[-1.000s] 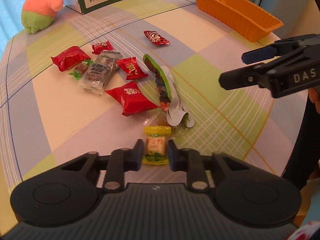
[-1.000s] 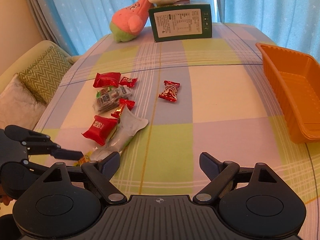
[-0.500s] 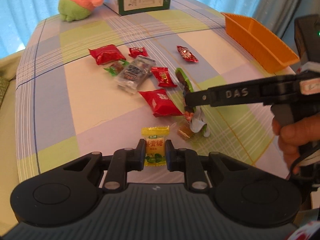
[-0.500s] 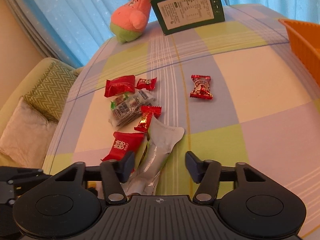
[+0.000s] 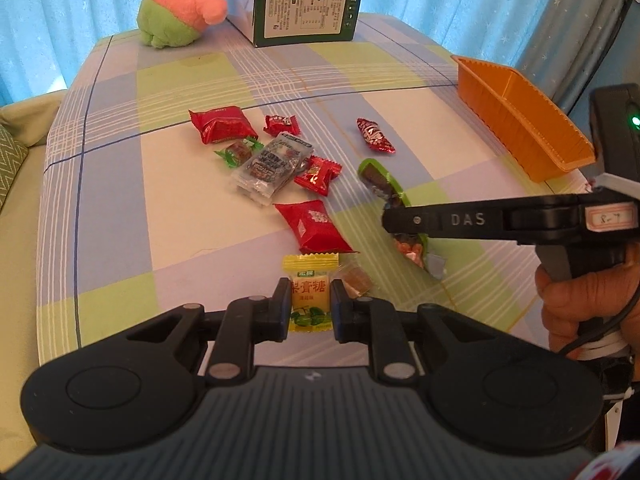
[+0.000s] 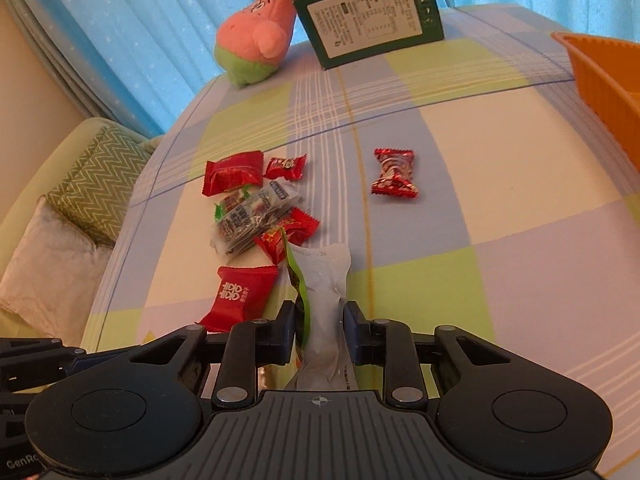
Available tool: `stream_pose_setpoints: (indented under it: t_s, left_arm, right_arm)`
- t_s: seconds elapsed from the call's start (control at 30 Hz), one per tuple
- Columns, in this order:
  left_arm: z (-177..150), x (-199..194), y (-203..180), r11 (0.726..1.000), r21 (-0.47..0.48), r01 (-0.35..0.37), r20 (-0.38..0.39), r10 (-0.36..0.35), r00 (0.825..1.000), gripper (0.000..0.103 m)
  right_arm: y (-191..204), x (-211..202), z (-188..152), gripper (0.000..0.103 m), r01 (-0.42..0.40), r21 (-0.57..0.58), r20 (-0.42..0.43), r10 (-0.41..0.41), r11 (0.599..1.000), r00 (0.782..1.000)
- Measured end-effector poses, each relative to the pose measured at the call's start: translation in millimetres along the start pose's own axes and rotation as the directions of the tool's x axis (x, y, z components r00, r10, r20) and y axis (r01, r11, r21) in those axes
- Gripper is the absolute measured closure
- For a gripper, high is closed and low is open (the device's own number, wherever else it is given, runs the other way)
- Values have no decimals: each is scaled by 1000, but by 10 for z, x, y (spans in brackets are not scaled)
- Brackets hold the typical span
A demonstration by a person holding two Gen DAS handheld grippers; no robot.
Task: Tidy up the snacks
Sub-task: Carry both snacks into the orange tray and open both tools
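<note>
Pickup is the step in hand, on both sides at once. Left hand-held gripper (image 5: 307, 306) has its fingers closed against the sides of a yellow sweet (image 5: 311, 291), which looks lifted just clear of the cloth, though I cannot be sure. Right hand-held gripper (image 6: 319, 330) pinches a long silver-and-green pouch (image 6: 325, 300) across its middle, the far end of the pouch pointing away over the worktop (image 6: 460, 120)

Next move, as I judge it, is to carry both across to the orange tray (image 5: 520, 120), which stands well apart at the right edge and appears empty as far as can be seen. The pouch is floppy and may sag or drag across its neighbours, so it wants lifting before it travels

Near the pouch lies a red packet with white characters (image 6: 240, 294), then a clear pack of dark bars (image 6: 252, 220) among smaller red sweets, and a red twist sweet (image 6: 394, 174) off alone toward the tray. A small brown sweet (image 5: 356, 278) lies just beside the yellow one

Checked cloth in green, lilac and cream covers the worktop. At its far end stand a green box (image 6: 372, 16) and a pink plush toy (image 6: 256, 36), blue curtains behind, a sofa with cushions (image 6: 80, 208) to the left
</note>
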State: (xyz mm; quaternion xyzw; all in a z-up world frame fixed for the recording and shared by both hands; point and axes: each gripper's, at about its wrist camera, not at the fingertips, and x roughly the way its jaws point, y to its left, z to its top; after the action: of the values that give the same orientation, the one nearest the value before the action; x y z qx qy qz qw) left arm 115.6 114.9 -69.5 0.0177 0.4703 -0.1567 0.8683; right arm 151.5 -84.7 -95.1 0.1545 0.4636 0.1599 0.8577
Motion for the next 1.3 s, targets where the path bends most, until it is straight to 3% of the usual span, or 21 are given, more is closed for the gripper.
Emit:
stream_pose_setpoints:
  t_s: [0.4,0.73,0.97,1.3]
  left_arm:
    - [319,-129,-772,1000,-15,8,63,-7,998,85]
    - [962,126,-1920,994,19,110,116,-112,987,85]
    - [1366,439,-2564,985,36,169,130,-172,976,85]
    - [1697,953,-3053,980,68,186,111,-193,975,85]
  right_arm:
    - [-716,-1022,122,77,83,39,125,-87,996,988]
    - [-1691,-1793,507,77,169,124,222,-194,978,955]
    - [-2265,-1899,782,77,195,150,218,-224,969,950]
    - [-2795,-1799,990,77,173,207,212,-216,963,953]
